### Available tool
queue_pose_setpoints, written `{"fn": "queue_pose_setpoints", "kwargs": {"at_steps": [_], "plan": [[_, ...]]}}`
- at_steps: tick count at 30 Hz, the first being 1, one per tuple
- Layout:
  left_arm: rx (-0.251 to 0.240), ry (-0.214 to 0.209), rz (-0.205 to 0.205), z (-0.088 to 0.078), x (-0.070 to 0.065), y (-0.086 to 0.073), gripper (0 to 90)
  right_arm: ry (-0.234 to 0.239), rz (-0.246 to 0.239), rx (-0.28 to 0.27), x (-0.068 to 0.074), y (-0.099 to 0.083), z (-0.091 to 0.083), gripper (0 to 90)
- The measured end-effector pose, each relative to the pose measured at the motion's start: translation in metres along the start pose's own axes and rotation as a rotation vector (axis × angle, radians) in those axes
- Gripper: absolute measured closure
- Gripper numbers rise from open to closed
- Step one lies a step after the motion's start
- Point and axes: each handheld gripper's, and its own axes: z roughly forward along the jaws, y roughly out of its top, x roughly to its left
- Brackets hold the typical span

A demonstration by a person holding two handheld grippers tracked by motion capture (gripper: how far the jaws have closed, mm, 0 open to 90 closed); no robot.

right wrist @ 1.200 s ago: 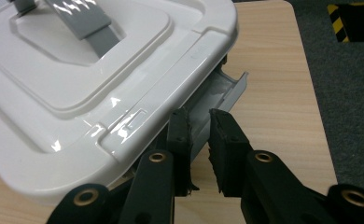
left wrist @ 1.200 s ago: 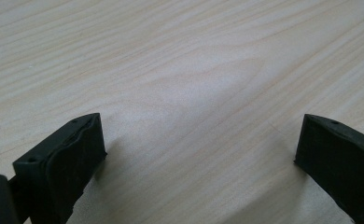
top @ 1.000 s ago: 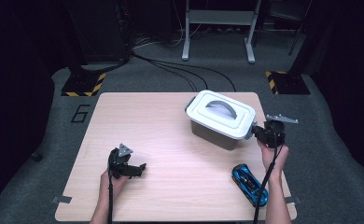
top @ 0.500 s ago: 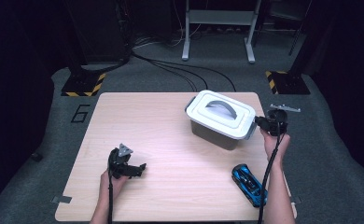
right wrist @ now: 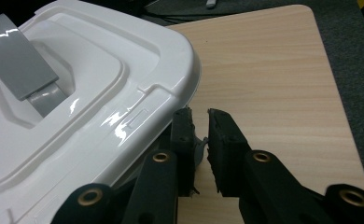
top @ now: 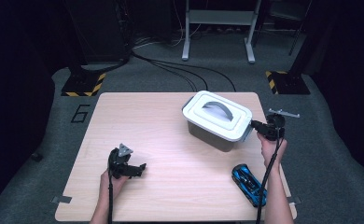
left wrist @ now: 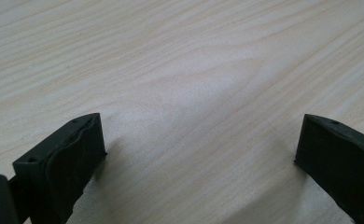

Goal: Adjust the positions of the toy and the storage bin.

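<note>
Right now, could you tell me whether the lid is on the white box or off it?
On. The lid sits flat over the box, handle up; the right gripper is closed on a grey latch at its edge.

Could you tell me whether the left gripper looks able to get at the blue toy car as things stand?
Probably yes: the left gripper stands open, with bare table between it and the blue toy car.

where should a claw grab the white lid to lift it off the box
Take the grey arched handle on the lid from straight above, jaws across its narrow width: it rises clear of the lid's recessed centre.
</note>
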Motion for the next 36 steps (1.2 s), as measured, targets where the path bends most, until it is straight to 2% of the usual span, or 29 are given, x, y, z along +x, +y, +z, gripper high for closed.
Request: {"fn": "queue_pose_setpoints", "kwargs": {"at_steps": [6,8,10,12,15,16,18,20,23,25,26,27,29,31,34,36], "plan": [[0.000,0.000,0.000,0.000,0.000,0.000,1.3,0.016,-0.027,0.005,0.014,-0.007,-0.004,80.5],[-0.012,0.002,-0.016,0.001,-0.001,0.000,1.3,0.025,-0.038,0.008,0.019,-0.009,-0.005,80.6],[-0.012,0.002,-0.015,0.001,-0.001,0.000,1.3,0.031,-0.050,0.009,0.024,-0.012,-0.007,80.5],[-0.006,0.001,-0.007,0.000,0.000,0.000,1.3,0.044,-0.069,0.011,0.029,-0.015,-0.009,80.5],[-0.002,0.000,-0.002,0.000,0.000,0.000,1.3,0.040,-0.114,0.027,0.036,-0.016,-0.012,79.8],[0.000,0.001,0.001,0.000,0.000,0.000,1.3,0.034,-0.147,0.043,0.038,-0.015,-0.013,76.5],[0.000,0.000,0.000,0.000,0.000,0.000,1.3,0.025,-0.178,0.044,0.039,-0.012,-0.017,69.3],[-0.001,0.000,-0.001,0.000,0.000,0.000,1.3,0.042,-0.199,0.034,0.040,-0.007,-0.022,59.7],[-0.012,0.001,-0.015,0.001,-0.001,0.000,1.3,0.081,-0.250,0.034,0.047,0.001,-0.028,41.2],[-0.012,0.002,-0.015,0.001,-0.001,0.000,1.3,0.078,-0.292,0.049,0.055,0.007,-0.028,22.3],[-0.012,0.002,-0.014,0.001,-0.001,0.000,1.3,0.082,-0.307,0.061,0.059,0.010,-0.027,15.6],[0.000,0.000,0.000,0.000,0.000,0.000,1.3,0.084,-0.328,0.070,0.064,0.013,-0.026,13.5],[-0.004,0.001,-0.005,0.000,0.000,0.000,1.3,0.097,-0.351,0.076,0.071,0.018,-0.023,5.9],[-0.014,0.002,-0.017,0.001,-0.001,0.000,1.3,0.120,-0.375,0.098,0.080,0.024,-0.018,3.1],[-0.014,0.002,-0.017,0.001,-0.001,0.000,1.3,0.139,-0.419,0.113,0.092,0.031,-0.008,3.7],[-0.013,0.002,-0.017,0.001,-0.001,0.000,1.3,0.153,-0.433,0.123,0.102,0.037,-0.001,7.9]]}}
